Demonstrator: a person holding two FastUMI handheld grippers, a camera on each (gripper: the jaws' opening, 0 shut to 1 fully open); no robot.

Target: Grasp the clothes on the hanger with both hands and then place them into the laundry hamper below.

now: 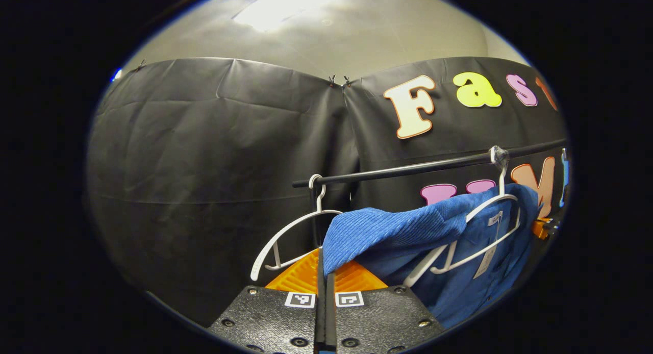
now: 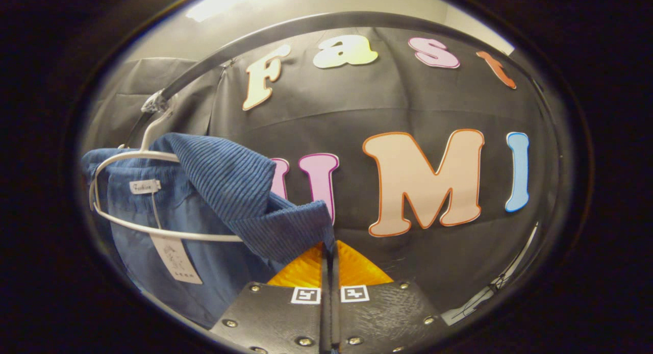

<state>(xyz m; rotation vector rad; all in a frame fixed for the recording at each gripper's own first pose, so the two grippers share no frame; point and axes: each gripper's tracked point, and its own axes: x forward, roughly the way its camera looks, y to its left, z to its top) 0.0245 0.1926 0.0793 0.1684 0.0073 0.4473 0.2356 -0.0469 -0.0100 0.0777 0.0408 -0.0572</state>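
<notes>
Blue corduroy shirt [image 1: 408, 231], centre-right on its white hanger [image 1: 474, 231] under the rail [image 1: 428, 165], is pinched at 2 edges by the closed left gripper [image 1: 325, 272] and right gripper [image 2: 329, 257]; the hanger may snag the collar.

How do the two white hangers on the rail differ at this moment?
The near hanger is bare; the far hanger carries the blue garment, with a tag dangling beside it. The near hanger hangs close to the rail's end; the far hanger hooks on farther along it. The far hanger's hook looks wrapped in something clear where it meets the rail; the near hanger's hook is plain. Both are white, with curved arms.
</notes>
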